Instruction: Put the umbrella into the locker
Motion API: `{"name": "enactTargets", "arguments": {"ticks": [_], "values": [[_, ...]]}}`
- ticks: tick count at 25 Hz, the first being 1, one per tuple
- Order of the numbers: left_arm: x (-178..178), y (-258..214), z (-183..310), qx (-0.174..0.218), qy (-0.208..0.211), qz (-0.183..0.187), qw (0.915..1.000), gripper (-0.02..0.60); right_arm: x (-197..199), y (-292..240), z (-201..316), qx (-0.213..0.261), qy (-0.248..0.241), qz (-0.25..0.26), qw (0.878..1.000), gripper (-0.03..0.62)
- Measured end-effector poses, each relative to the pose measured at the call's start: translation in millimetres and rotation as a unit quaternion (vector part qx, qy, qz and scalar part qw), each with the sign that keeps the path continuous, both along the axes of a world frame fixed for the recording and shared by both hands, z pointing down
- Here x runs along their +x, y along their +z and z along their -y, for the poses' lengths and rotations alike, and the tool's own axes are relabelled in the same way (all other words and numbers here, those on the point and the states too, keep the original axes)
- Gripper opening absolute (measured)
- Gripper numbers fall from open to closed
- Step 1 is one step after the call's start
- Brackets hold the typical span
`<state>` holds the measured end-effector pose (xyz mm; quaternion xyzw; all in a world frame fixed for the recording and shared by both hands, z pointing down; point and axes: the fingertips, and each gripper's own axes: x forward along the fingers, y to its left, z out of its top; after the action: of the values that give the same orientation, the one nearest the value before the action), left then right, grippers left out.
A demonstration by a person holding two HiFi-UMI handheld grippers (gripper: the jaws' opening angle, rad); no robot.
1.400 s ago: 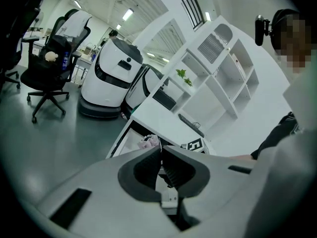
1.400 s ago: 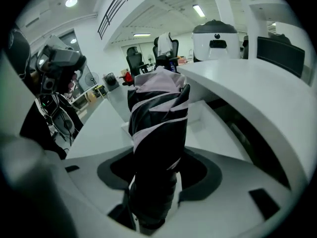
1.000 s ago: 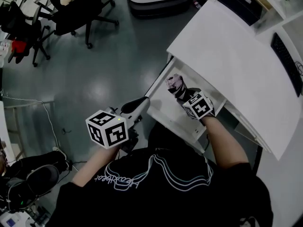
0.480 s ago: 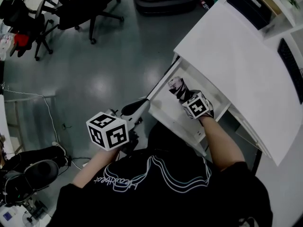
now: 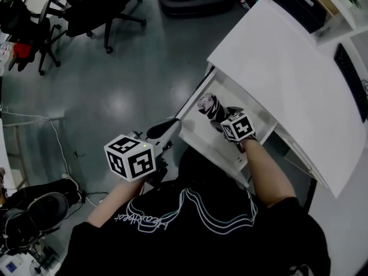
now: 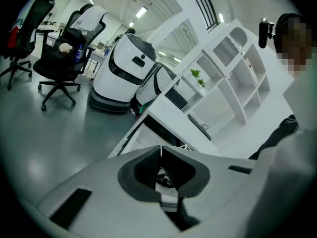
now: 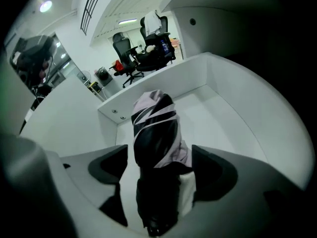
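**Umbrella goes down into the locker**

The folded umbrella (image 5: 208, 105) is inside the open white locker (image 5: 201, 134), in the middle of the head view. It is black with pale stripes, and its far end points at the back wall of the locker.

The right hand-held gripper (image 5: 218, 118) is down in the locker with it. Its jaws have just been opening. They are now wide, with the umbrella between them, and they do not seem to squeeze it. I think this is the letting-go step. Next, this hand-held gripper should pull back and up without dragging the umbrella out.

The left hand-held gripper (image 5: 167, 128) hangs at the left, outside the locker. Its jaws are together and I see nothing in them.

A big white surface (image 5: 287, 68) lies over the locker at the upper right. The floor (image 5: 126, 68) is grey and shiny. Black office chairs (image 5: 86, 10) stand at the upper left.
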<state>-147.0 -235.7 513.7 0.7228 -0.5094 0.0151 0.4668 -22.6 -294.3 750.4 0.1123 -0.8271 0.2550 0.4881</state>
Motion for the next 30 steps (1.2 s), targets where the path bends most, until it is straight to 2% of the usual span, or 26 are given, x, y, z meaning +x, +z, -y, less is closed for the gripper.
{"name": "enactTargets", "arguments": {"ticks": [1, 5, 10, 13, 16, 18, 21, 23, 30], "values": [[1.8, 0.1, -0.8, 0.0, 0.002, -0.002, 1.0, 0.012, 0.1, -3.4, 1.5, 0.001, 0.008, 0.004, 1.0, 0.425], [8.3, 0.1, -3.6, 0.0, 0.012, -0.005, 0.9999, 0.013, 5.4, -22.3, 8.3, 0.015, 0.035, 0.022, 0.999, 0.439], [16.4, -2.9, -3.9, 0.01, 0.021, -0.011, 0.9997, 0.012, 8.0, -68.5, 5.4, 0.044, 0.042, 0.069, 0.996, 0.429], [22.8, -9.0, -4.0, 0.017, 0.027, -0.016, 0.9993, 0.013, 5.8, -115.8, 2.2, 0.07, 0.059, 0.121, 0.988, 0.348], [29.5, -18.1, -7.1, 0.025, 0.035, -0.022, 0.9988, 0.012, 6.5, -167.7, -0.6, 0.102, 0.089, 0.165, 0.977, 0.216], [34.4, -26.4, -10.7, 0.033, 0.041, -0.025, 0.9983, 0.012, 7.8, -200.0, -8.1, 0.118, 0.096, 0.19, 0.97, 0.164], [41.5, -43.1, -14.8, 0.051, 0.052, -0.027, 0.997, 0.012, 10.9, -239.1, -22.1, 0.13, 0.104, 0.225, 0.96, 0.087], [46.1, -55.2, -17.4, 0.064, 0.058, -0.028, 0.9959, 0.012, 14.3, -260.7, -30.5, 0.137, 0.114, 0.249, 0.952, 0.005], [69.0, -97.2, -36.2, 0.121, 0.096, -0.019, 0.9878, 0.012, 26.0, -320.9, -64.8, 0.16, 0.121, 0.311, 0.929, 0.003]]}}
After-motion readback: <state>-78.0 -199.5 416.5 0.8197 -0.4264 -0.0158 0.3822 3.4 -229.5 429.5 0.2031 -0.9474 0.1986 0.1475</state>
